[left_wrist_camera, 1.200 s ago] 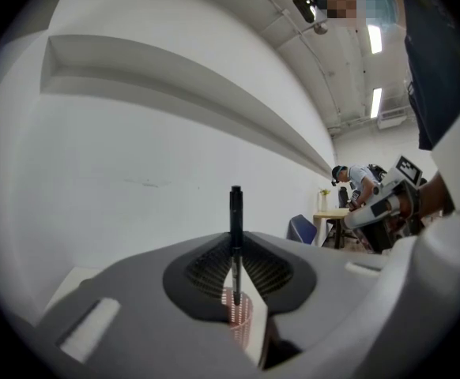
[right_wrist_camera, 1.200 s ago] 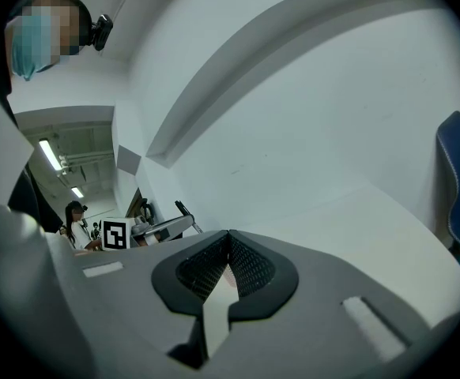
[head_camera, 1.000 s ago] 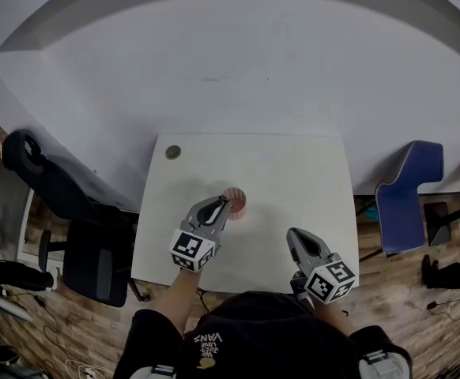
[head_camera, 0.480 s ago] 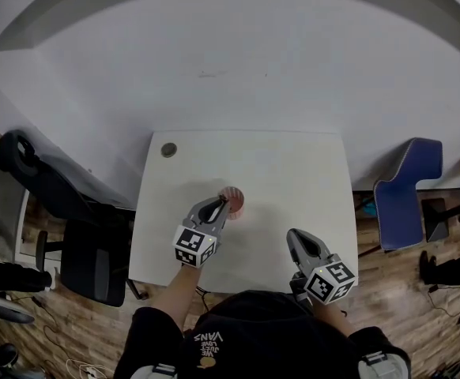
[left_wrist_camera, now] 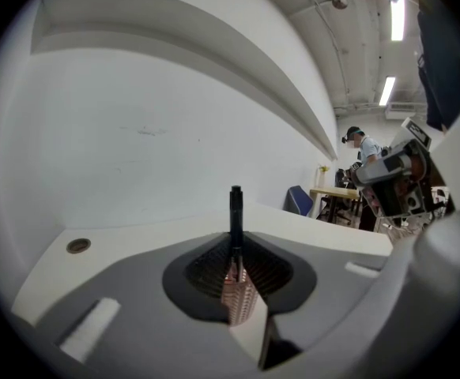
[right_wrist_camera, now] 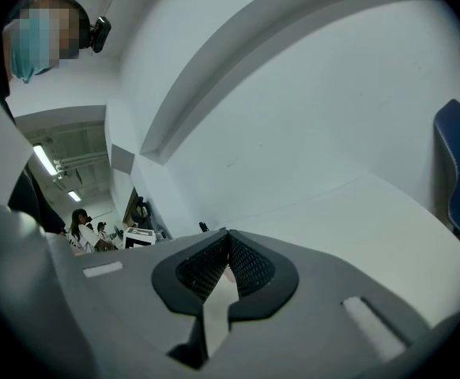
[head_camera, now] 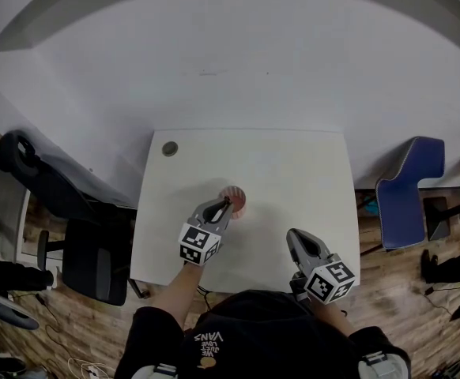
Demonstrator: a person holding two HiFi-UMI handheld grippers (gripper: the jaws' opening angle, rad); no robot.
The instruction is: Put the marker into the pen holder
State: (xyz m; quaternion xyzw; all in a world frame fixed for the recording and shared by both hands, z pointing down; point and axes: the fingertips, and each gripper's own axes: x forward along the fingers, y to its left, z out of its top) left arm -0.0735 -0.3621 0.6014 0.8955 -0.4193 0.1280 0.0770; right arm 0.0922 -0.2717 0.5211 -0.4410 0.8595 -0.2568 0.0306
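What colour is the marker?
Black marker; it shows best in the left gripper view.

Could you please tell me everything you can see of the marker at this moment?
The marker is a slim, all-black stick with a narrower stepped end pointing up. It stands upright, clamped low on its body between the pads of the left gripper, so only its upper part shows above them. It sits directly above the pink ribbed pen holder, which stands on the white table. Whether its lower end has entered the holder cannot be told.
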